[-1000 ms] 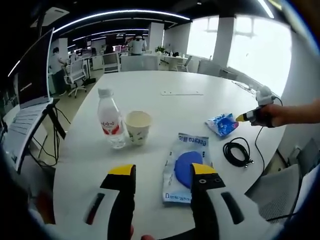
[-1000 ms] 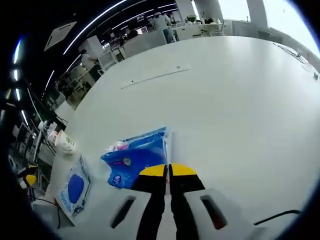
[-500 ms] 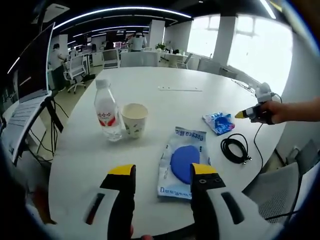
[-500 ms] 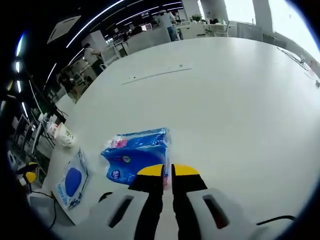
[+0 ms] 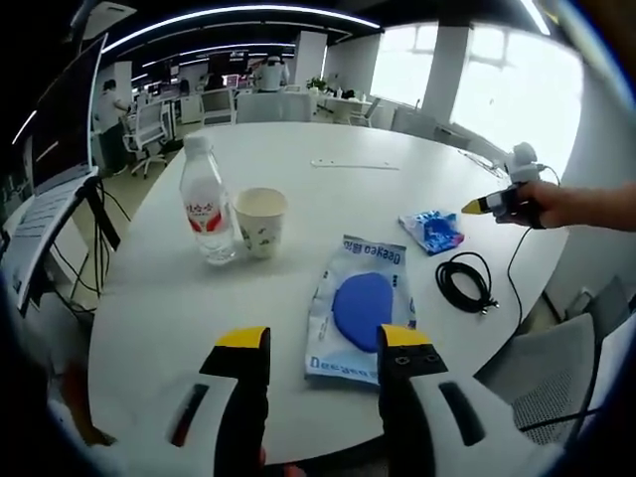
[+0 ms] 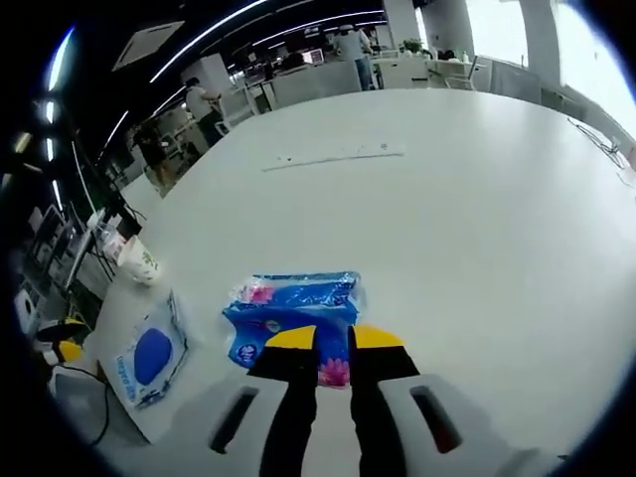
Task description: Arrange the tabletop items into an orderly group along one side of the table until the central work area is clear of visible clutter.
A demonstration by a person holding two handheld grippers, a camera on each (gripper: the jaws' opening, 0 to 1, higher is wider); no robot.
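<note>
Five loose items sit on the round white table (image 5: 328,179). Clear plastic water bottle with red label (image 5: 205,207) stands upright, just beside a cream paper cup (image 5: 260,221). Flat white pouch with a blue disc printed on it (image 5: 362,308) lies near the table's near edge; a coiled black cable (image 5: 466,283) lies beside it. Small blue tissue pack (image 5: 431,229) rests further out.

Left gripper (image 5: 326,343): jaws wide apart, holding nothing, hovering over the near table edge.

Right gripper (image 6: 332,340): yellow-tipped jaws nearly together with a thin gap; their tips overlap the near end of the tissue pack (image 6: 294,316). Cannot tell whether they pinch it.
</note>
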